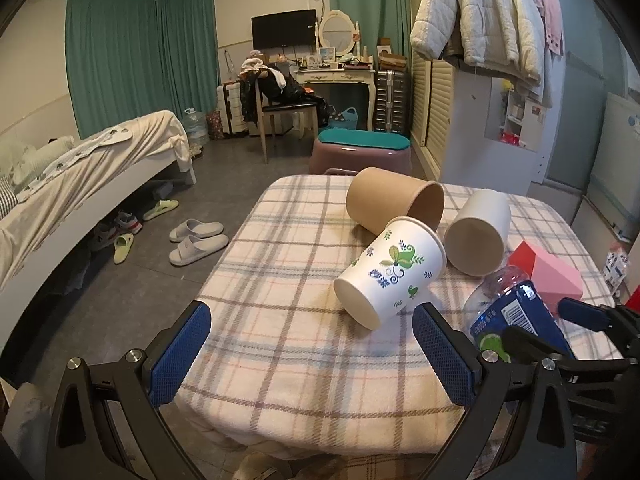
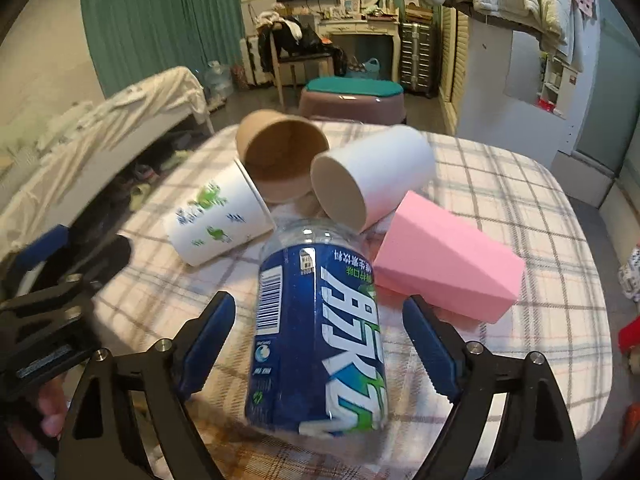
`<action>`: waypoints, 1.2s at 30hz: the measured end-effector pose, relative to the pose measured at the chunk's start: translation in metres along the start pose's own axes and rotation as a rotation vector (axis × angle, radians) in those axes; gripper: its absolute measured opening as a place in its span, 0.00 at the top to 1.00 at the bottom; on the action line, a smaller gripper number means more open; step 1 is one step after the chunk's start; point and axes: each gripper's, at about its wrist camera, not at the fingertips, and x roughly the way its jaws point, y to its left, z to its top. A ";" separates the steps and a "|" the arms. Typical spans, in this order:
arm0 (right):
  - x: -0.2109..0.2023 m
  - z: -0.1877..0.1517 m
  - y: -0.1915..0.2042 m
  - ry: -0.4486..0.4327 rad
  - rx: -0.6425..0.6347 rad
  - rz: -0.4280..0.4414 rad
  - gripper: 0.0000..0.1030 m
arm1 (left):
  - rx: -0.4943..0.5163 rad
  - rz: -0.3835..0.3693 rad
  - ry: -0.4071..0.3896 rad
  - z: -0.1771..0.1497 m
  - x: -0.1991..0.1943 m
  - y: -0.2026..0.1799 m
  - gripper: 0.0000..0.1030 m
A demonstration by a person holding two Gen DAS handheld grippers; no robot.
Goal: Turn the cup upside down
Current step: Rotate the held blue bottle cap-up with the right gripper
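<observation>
On the plaid cloth of the table (image 1: 280, 360), near its right side, three paper cups lie tipped over in a cluster. Closest to the near edge is the flowered cup (image 1: 390, 272), on its side with its base toward the near-left corner and its rim resting against the brown cup (image 1: 394, 202). That brown cup lies behind it toward the far edge, mouth facing the near right. Just beside these, to the right, the white cup (image 1: 478, 238) lies on its side with its mouth toward the near edge. A pink wedge block (image 2: 444, 258) sits by the right edge, touching the white cup. A blue-labelled bottle (image 2: 320, 332) lies between the spread fingers of the right gripper (image 2: 320, 344), which stands wide and grips nothing. Over the near edge the left gripper (image 1: 312, 354) hangs wide as well, empty, the flowered cup just beyond its fingertips
</observation>
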 end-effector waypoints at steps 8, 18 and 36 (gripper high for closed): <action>-0.038 0.001 -0.034 -0.059 0.013 -0.057 0.14 | 0.051 -0.009 -0.001 0.016 -0.011 -0.028 0.00; -0.075 -0.005 -0.113 -0.145 0.114 -0.181 0.14 | 0.183 -0.114 0.061 0.037 -0.010 -0.107 0.00; -0.030 -0.015 -0.154 -0.084 0.173 -0.098 0.14 | 0.083 -0.182 0.492 0.024 0.080 -0.143 0.22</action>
